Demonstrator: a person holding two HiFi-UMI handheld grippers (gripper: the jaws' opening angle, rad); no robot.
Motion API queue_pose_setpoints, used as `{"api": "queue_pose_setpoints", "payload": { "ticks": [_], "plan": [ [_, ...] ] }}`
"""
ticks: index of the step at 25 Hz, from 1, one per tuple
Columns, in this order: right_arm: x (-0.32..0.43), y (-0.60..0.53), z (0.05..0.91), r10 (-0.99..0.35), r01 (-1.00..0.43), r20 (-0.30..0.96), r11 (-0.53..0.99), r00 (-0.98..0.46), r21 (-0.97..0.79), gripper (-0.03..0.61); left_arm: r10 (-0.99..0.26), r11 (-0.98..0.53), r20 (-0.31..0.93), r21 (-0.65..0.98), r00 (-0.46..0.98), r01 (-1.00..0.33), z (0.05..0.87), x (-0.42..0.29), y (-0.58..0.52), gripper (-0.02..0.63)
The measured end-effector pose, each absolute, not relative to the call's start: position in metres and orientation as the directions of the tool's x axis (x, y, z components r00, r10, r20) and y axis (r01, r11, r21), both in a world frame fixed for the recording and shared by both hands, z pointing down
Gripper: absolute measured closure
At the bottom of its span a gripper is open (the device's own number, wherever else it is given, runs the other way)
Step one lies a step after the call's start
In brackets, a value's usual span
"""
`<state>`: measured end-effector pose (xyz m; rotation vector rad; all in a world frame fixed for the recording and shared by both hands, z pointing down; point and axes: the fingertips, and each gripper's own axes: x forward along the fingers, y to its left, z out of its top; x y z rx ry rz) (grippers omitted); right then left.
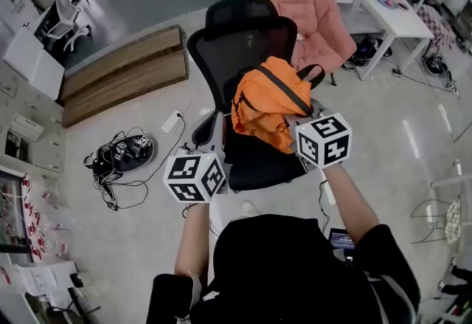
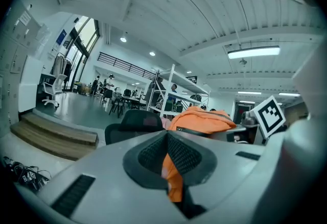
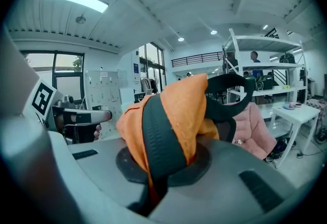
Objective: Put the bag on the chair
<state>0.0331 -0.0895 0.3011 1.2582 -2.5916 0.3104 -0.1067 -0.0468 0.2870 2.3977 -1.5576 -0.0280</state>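
Observation:
An orange bag (image 1: 265,97) with black straps hangs just over the seat of a black mesh office chair (image 1: 243,31), in front of its backrest. My left gripper (image 1: 227,139) is at the bag's left side. In the left gripper view its jaws (image 2: 171,177) are shut on a fold of the orange fabric, with the bag (image 2: 202,118) bulging beyond. My right gripper (image 1: 293,127) is at the bag's right side. In the right gripper view it (image 3: 156,177) pinches orange cloth and a black strap of the bag (image 3: 173,110).
A pink padded chair (image 1: 310,9) stands behind the office chair, with a white table (image 1: 391,12) to its right. A low wooden platform (image 1: 122,71) lies at the left. Cables and a round device (image 1: 125,153) sit on the floor, near a power strip (image 1: 172,122).

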Motion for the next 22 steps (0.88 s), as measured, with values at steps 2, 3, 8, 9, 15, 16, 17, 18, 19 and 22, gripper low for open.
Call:
{"api": "queue_pose_setpoints", "payload": {
  "ticks": [2,3,8,9,15,16,17,18,19,22],
  "plan": [
    [0.026,-0.098,0.306,-0.738,-0.795,0.322,0.601,-0.592,-0.083,0.572,-0.895,-0.381,0.14,0.249,0.423,-0.89,0.29,-0.116,-0.054,0.606],
    [0.023,-0.102,0.309,-0.739,-0.798,0.331,0.597,-0.587,-0.083,0.572,-0.894,-0.383,0.143,0.251,0.425,-0.889,0.293,-0.12,-0.057,0.606],
    [0.01,-0.113,0.327,-0.74,-0.811,0.37,0.581,-0.562,-0.07,0.572,-0.879,-0.395,0.163,0.275,0.447,-0.877,0.31,-0.137,-0.067,0.606],
    [0.008,-0.114,0.33,-0.741,-0.814,0.376,0.577,-0.557,-0.071,0.572,-0.874,-0.399,0.17,0.286,0.456,-0.871,0.313,-0.139,-0.068,0.606],
    [0.002,-0.117,0.351,-0.725,-0.82,0.431,0.568,-0.538,-0.069,0.572,-0.847,-0.423,0.193,0.319,0.496,-0.848,0.328,-0.139,-0.07,0.606],
    [0.001,-0.118,0.355,-0.72,-0.819,0.44,0.57,-0.537,-0.067,0.572,-0.844,-0.424,0.199,0.319,0.497,-0.848,0.331,-0.139,-0.071,0.606],
    [0.0,-0.12,0.358,-0.716,-0.818,0.448,0.572,-0.536,-0.064,0.572,-0.841,-0.425,0.205,0.32,0.5,-0.846,0.334,-0.138,-0.073,0.606],
    [0.0,-0.121,0.362,-0.711,-0.816,0.457,0.575,-0.535,-0.061,0.572,-0.837,-0.427,0.21,0.325,0.505,-0.844,0.337,-0.137,-0.075,0.606],
    [0.0,-0.123,0.365,-0.705,-0.814,0.467,0.578,-0.534,-0.058,0.572,-0.834,-0.427,0.215,0.33,0.508,-0.842,0.34,-0.136,-0.078,0.606],
    [0.001,-0.131,0.377,-0.684,-0.806,0.494,0.589,-0.536,-0.058,0.572,-0.83,-0.423,0.23,0.336,0.509,-0.842,0.349,-0.131,-0.088,0.606]
  ]
}}
